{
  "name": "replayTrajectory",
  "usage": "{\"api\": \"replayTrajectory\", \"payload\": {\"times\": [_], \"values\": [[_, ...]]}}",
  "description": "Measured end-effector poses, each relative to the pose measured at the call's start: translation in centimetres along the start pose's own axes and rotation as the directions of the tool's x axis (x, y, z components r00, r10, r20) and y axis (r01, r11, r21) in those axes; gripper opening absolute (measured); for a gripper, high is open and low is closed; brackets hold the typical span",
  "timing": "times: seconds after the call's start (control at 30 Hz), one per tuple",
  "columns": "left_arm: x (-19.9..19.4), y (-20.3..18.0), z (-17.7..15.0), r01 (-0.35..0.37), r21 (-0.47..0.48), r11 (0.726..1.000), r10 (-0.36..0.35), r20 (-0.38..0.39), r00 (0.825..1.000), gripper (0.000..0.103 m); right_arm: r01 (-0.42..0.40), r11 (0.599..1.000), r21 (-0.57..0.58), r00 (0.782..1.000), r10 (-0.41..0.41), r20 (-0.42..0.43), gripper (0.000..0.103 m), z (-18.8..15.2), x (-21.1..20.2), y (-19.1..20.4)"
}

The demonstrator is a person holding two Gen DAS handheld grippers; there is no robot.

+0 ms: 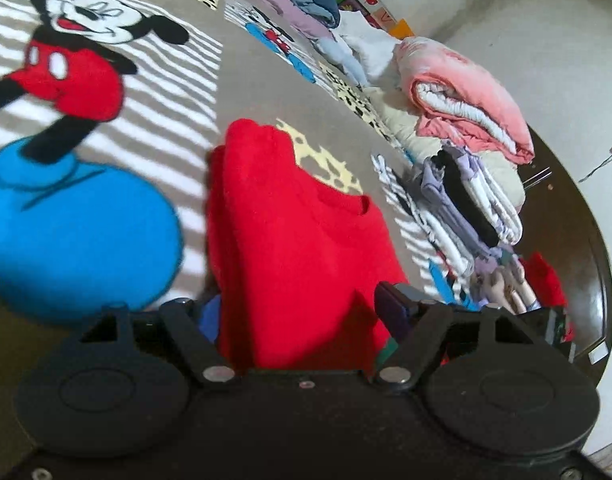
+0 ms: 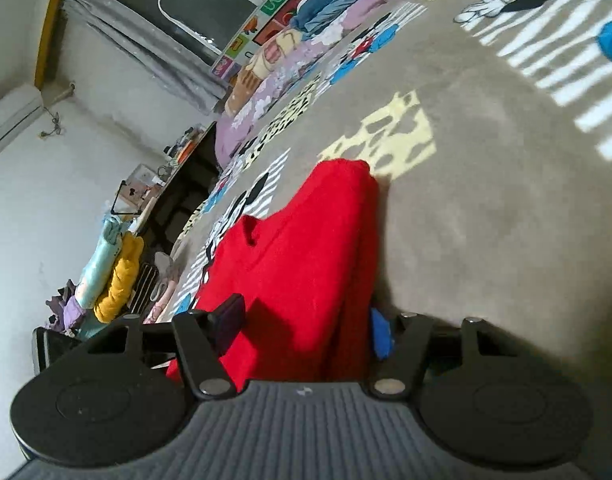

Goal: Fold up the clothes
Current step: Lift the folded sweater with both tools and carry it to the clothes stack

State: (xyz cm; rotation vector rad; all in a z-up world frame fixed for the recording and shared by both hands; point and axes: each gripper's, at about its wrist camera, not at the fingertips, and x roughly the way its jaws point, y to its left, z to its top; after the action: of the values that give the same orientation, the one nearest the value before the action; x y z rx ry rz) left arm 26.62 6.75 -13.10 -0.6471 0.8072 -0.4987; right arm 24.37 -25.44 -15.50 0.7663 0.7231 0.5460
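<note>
Red cloth fills the middle of the left wrist view: a red sweater (image 1: 298,236), already doubled over on itself, lies on the grey cartoon-print blanket (image 1: 262,80) that covers the bed. The left gripper (image 1: 302,320) has the near end of the sweater between its jaws; the cloth runs right down into the gap, and one blue pad (image 1: 392,308) shows beside it. Whether the jaws actually pinch the cloth cannot be told, since their tips are hidden under the fabric. To the right, along the bed's edge, sits a stack of folded clothes (image 1: 466,216) with a rolled pink blanket (image 1: 466,96) above it.

From the right wrist view the same sweater (image 2: 306,264) stretches away over the blanket (image 2: 486,200), its collar notch on the left and a thick folded edge on the right. The right gripper (image 2: 306,336) likewise straddles the near end, cloth between its jaws and a blue pad (image 2: 380,336) showing at the right; a true clamp cannot be confirmed here either.

The step looks like a further fold or a lift toward the stack. To do it well, both grippers should take all layers at once, travel together at one height, and keep the edges lined up so the bundle does not slide open.
</note>
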Motion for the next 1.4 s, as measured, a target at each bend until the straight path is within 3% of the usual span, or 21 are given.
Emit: {"api": "replayTrajectory", "payload": {"times": [0.07,0.13,0.2,0.27,0.37,0.6,0.77,0.83,0.9,1.0,1.27,1.4], "values": [[0.2,0.3,0.2,0.017,-0.014,1.000,-0.017,0.006,1.000,0.066,-0.012,1.000,0.009,1.000,0.012,-0.008,0.053,0.4,0.5,-0.3],[0.2,0.9,0.2,0.033,-0.031,0.999,-0.033,0.014,0.999,0.049,-0.027,0.999,0.023,1.000,0.027,-0.012,0.043,0.6,0.8,-0.8],[0.0,1.7,0.2,0.060,-0.078,0.995,-0.059,0.010,0.998,0.036,-0.043,0.999,0.033,0.999,0.043,-0.001,0.040,0.5,0.7,-1.1],[-0.3,2.2,0.2,0.096,-0.132,0.987,-0.095,0.019,0.995,0.031,-0.055,0.998,0.037,0.998,0.055,0.010,0.037,0.3,0.6,-1.2],[-1.6,1.6,-0.7,0.156,-0.186,0.970,-0.150,0.044,0.988,0.029,-0.090,0.994,0.063,0.996,0.089,0.023,0.029,0.1,0.1,-1.3],[-3.0,-2.5,-3.8,0.244,-0.227,0.943,-0.245,0.026,0.969,0.029,-0.211,0.958,0.197,0.974,0.188,0.127,0.027,-2.3,-5.6,-0.9],[-0.1,-8.6,-4.5,0.336,-0.188,0.923,-0.347,-0.030,0.937,0.029,-0.249,0.941,0.229,0.948,0.188,0.258,0.027,-4.0,-13.2,-1.1],[1.9,-11.7,-4.1,0.385,-0.171,0.907,-0.400,-0.063,0.915,0.029,-0.257,0.938,0.233,0.931,0.175,0.321,0.027,-4.6,-16.5,-1.5],[4.0,-15.1,-3.3,0.433,-0.142,0.890,-0.448,-0.098,0.889,0.029,-0.265,0.936,0.232,0.908,0.160,0.388,0.027,-4.7,-19.9,-1.9],[7.8,-21.2,-2.0,0.495,-0.090,0.864,-0.503,-0.163,0.849,0.029,-0.277,0.937,0.211,0.856,0.141,0.498,0.027,-4.1,-25.4,-2.4],[19.3,-36.7,1.1,0.645,-0.021,0.764,-0.620,-0.297,0.726,0.029,-0.241,0.961,0.138,0.687,0.068,0.723,0.027,1.7,-38.8,-5.3],[24.8,-42.4,2.3,0.677,-0.010,0.736,-0.637,-0.346,0.688,0.029,-0.185,0.976,0.114,0.613,0.024,0.790,0.027,5.6,-43.7,-6.8]]}}
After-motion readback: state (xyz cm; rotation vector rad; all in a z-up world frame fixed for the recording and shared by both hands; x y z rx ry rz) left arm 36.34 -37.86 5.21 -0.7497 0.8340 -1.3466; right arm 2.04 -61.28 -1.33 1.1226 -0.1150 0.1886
